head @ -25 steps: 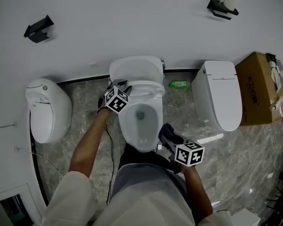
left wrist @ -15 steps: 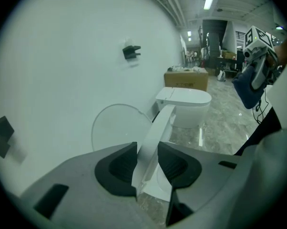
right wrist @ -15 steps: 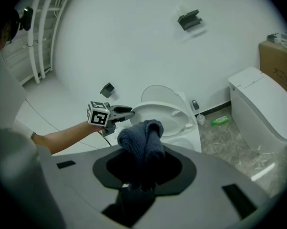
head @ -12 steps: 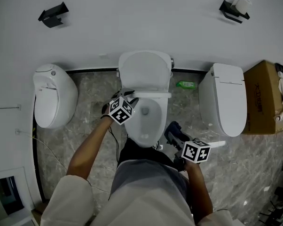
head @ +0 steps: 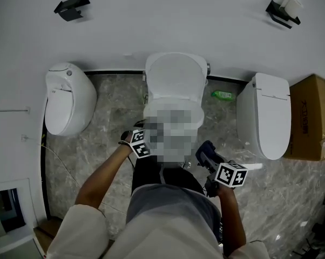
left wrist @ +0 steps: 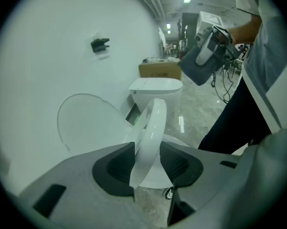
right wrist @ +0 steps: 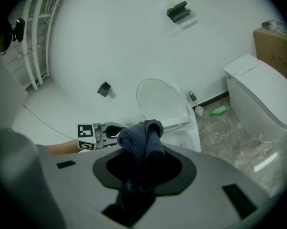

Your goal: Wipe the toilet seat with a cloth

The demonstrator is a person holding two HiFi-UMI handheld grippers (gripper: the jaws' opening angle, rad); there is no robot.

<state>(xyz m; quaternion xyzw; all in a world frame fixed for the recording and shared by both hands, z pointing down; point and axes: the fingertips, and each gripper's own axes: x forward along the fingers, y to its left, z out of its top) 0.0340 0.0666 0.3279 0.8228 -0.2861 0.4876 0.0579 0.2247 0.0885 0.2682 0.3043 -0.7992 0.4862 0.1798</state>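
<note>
Left tongs (left wrist: 147, 147) have just been opening up. The toilet seat (left wrist: 152, 123) stands tilted on edge right between them, and from what I see it's not squeezed. My right tongs (right wrist: 143, 171) are clamped on the dark blue cloth (right wrist: 142, 140), held off to the toilet's right, clear of the seat.

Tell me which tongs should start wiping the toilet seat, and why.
Right. The right tongs are shut on the dark cloth, ready to wipe. The left tongs carry no cloth; their jaws have just been opening, with the tilted toilet seat between them.
</note>
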